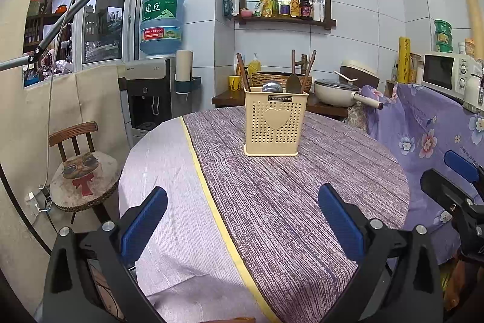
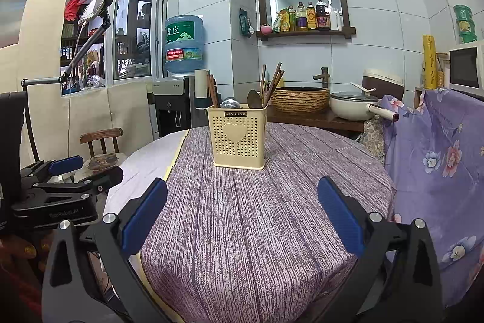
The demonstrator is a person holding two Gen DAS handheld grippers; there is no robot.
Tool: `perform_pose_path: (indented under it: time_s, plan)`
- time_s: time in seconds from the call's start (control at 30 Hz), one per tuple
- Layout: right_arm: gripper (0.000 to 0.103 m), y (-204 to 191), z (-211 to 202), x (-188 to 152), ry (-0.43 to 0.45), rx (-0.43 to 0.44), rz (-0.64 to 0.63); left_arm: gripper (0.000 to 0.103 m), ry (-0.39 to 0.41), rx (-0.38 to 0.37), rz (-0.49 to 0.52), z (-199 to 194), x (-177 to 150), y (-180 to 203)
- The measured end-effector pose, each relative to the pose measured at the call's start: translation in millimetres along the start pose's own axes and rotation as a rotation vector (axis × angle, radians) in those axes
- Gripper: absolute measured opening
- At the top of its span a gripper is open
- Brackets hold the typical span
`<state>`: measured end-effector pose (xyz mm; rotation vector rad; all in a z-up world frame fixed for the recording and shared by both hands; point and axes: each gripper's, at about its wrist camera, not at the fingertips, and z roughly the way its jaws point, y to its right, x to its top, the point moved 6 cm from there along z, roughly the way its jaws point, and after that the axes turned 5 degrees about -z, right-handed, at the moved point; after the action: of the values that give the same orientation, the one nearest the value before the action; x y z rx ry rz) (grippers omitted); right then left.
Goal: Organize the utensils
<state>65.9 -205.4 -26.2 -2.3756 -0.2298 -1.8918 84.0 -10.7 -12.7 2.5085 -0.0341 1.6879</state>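
A cream perforated utensil holder (image 1: 276, 123) with a heart on its front stands upright near the far side of the round table (image 1: 302, 202); it also shows in the right wrist view (image 2: 239, 138). It holds wooden chopsticks (image 1: 243, 71), a metal ladle (image 1: 271, 87) and a spoon (image 1: 292, 82). My left gripper (image 1: 242, 220) is open and empty, low over the table's near edge, well short of the holder. My right gripper (image 2: 242, 217) is open and empty, likewise short of the holder. The left gripper shows at the left of the right wrist view (image 2: 65, 168).
A small wooden chair (image 1: 83, 171) stands left of the table. A water dispenser (image 1: 149, 93) is behind it. A floral-draped surface (image 1: 438, 135) with a microwave (image 1: 447, 74) is on the right. A pot (image 1: 335, 93) and woven basket (image 1: 281, 79) sit on a counter behind the table.
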Motion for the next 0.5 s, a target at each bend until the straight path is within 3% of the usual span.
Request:
perform_pose_path:
  time_s: [0.5]
  plan:
    - [0.098,1.0,-0.1,2.3,-0.003,-0.005,-0.014,0.098,0.003,0.003,0.005,-2.3,1.3,1.9]
